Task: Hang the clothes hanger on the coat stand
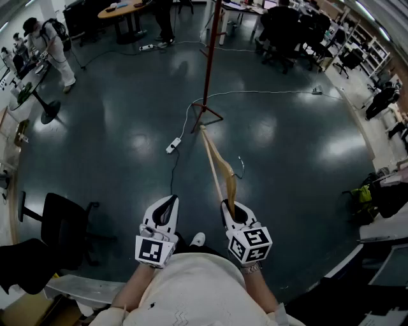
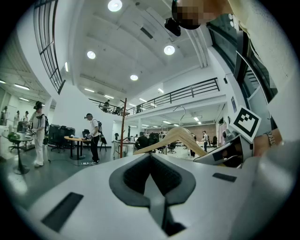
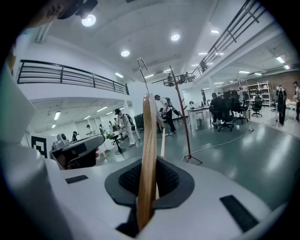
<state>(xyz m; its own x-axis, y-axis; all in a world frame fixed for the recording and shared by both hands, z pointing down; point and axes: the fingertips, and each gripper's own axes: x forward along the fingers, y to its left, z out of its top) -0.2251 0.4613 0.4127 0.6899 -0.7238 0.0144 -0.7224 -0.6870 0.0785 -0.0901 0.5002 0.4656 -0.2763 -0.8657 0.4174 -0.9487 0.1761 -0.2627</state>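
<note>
One end of the hanger [image 1: 220,169] is clamped in the right gripper [image 1: 231,207]; the left gripper [image 1: 167,205] is closed and empty. The hanger could pivot and miss the coat stand [image 1: 208,63].

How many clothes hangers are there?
1. The wooden clothes hanger is clamped in the right gripper, reaching out toward the coat stand. More might be hidden among the far desks.

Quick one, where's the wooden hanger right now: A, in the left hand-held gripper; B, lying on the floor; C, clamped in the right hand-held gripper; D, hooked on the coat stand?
C: the wooden hanger stands clamped between the jaws of the right hand-held gripper, well short of the coat stand.
</note>
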